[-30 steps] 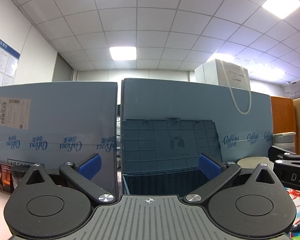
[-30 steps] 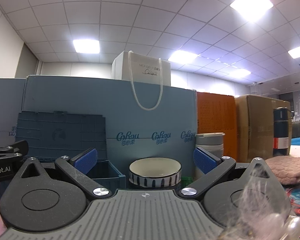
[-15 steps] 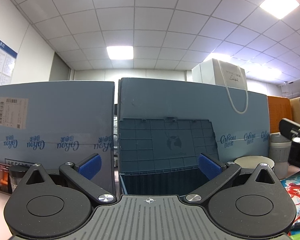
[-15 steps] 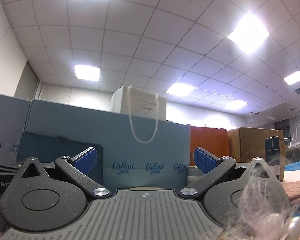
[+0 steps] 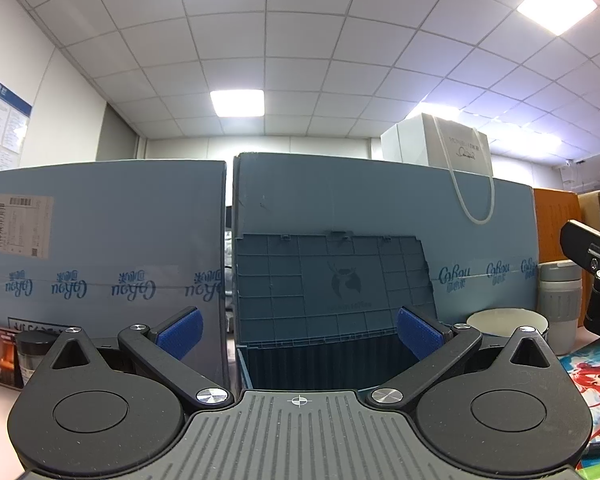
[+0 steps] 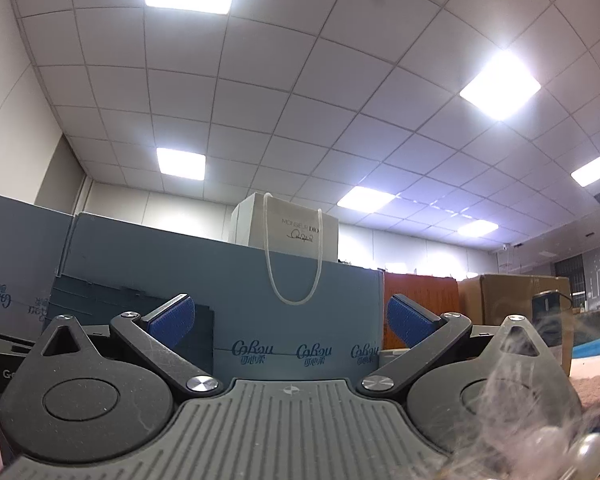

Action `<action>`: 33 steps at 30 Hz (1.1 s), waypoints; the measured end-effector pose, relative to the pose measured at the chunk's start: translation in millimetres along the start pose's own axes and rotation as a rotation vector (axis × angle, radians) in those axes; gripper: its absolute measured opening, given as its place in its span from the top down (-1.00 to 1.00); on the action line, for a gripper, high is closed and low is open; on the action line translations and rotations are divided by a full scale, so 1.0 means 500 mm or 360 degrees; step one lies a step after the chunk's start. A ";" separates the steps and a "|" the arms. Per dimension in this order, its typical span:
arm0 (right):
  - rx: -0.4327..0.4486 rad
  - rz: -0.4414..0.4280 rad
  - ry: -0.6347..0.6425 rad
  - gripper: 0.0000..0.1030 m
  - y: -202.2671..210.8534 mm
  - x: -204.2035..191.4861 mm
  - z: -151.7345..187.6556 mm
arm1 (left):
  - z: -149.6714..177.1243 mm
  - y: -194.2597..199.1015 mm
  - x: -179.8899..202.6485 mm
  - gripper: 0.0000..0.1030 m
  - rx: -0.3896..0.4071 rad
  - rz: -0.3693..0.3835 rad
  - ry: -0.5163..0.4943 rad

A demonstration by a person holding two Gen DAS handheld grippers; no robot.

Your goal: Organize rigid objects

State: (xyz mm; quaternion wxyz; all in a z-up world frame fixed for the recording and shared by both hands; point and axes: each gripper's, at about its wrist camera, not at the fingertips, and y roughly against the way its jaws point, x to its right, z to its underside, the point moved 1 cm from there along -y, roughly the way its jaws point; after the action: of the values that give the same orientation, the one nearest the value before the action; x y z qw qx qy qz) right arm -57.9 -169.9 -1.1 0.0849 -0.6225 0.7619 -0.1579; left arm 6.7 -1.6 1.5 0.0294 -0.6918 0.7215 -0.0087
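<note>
Straight ahead of the left gripper (image 5: 299, 332) stands the storage bin (image 5: 324, 356) — both grippers' jaws wide, empty.

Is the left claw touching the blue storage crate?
Apart. In the left wrist view the left claw is open and empty; the crate sits beyond its pads.

matt ribbed plastic crate (image 5: 332, 280), glossy bowl (image 5: 507, 321)

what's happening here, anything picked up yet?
Not yet. A person holds two handheld grippers, and both the left gripper and the right gripper are open and empty. The left one faces a dark blue storage crate with its lid propped up; a white bowl and a grey cup stand to its right. The right one is tilted up towards the ceiling.
</note>
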 end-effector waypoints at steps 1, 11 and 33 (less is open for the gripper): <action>0.0013 -0.0005 0.0012 -1.00 0.002 -0.002 -0.001 | 0.000 0.000 0.000 -1.00 0.0001 0.0002 0.0001; 0.0014 -0.0033 0.0017 -1.00 0.000 -0.008 -0.001 | 0.001 -0.001 0.001 -1.00 -0.0005 0.0013 -0.0001; 0.0004 -0.0046 0.0005 -1.00 -0.005 -0.003 -0.003 | 0.002 -0.002 0.003 -1.00 -0.0015 0.0023 -0.0004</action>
State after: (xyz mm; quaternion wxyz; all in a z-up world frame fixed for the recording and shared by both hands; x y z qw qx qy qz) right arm -55.8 -168.5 1.3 0.0822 -0.6331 0.7527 -0.1609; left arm 7.8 -2.9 0.3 0.0271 -0.6868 0.7263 -0.0041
